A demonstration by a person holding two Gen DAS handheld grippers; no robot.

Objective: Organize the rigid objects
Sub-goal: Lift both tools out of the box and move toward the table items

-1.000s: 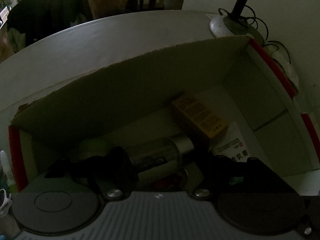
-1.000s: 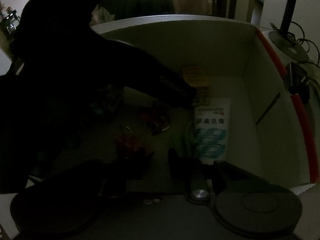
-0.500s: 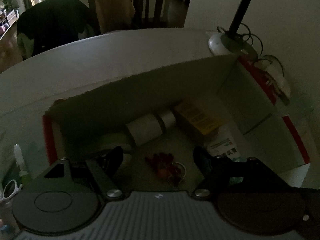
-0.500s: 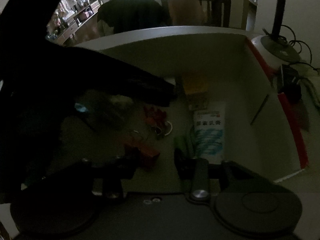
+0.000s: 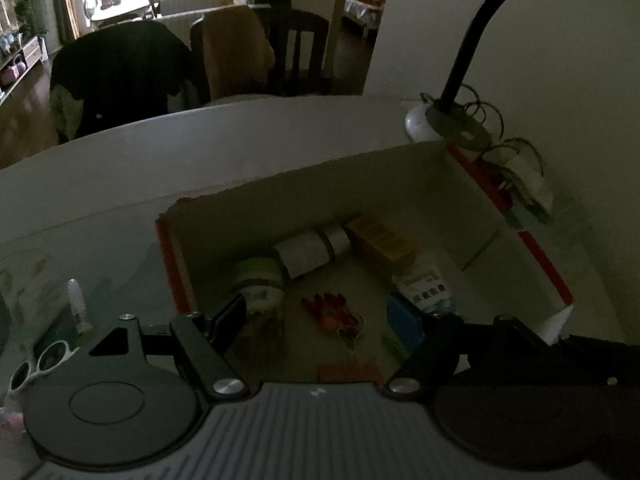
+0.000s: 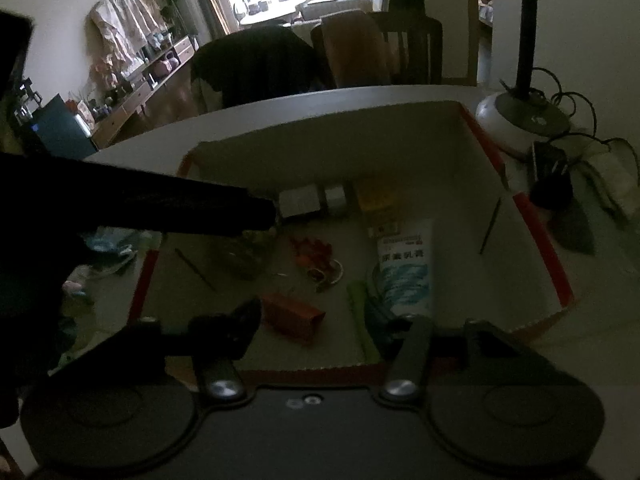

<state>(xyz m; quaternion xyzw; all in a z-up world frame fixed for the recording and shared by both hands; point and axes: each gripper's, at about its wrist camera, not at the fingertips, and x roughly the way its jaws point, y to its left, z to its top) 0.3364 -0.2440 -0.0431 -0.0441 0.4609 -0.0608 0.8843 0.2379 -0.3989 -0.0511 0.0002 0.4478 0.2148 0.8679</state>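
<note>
An open cardboard box [image 5: 304, 184] with red edges lies on the table and shows in both views [image 6: 536, 232]. Inside lie a white-labelled bottle [image 5: 308, 252], a green-lidded jar [image 5: 260, 278], a yellow carton [image 5: 380, 242], a white tube box [image 6: 406, 264], a red keychain [image 5: 334, 314] and a small red box [image 6: 292, 318]. My left gripper [image 5: 316, 320] is open and empty above the box's near side. My right gripper [image 6: 320, 320] is open and empty above the box's near edge. The left gripper's dark arm crosses the right wrist view at the left.
A desk lamp base [image 6: 516, 120] with cables stands behind the box's right corner. White scissors [image 5: 40, 362] and a small white bottle [image 5: 78, 302] lie left of the box. Chairs [image 5: 236, 52] stand beyond the table's far edge.
My left gripper let go of the white-labelled bottle, which now lies in the box, and rose up and back. My right gripper also pulled up and back.
</note>
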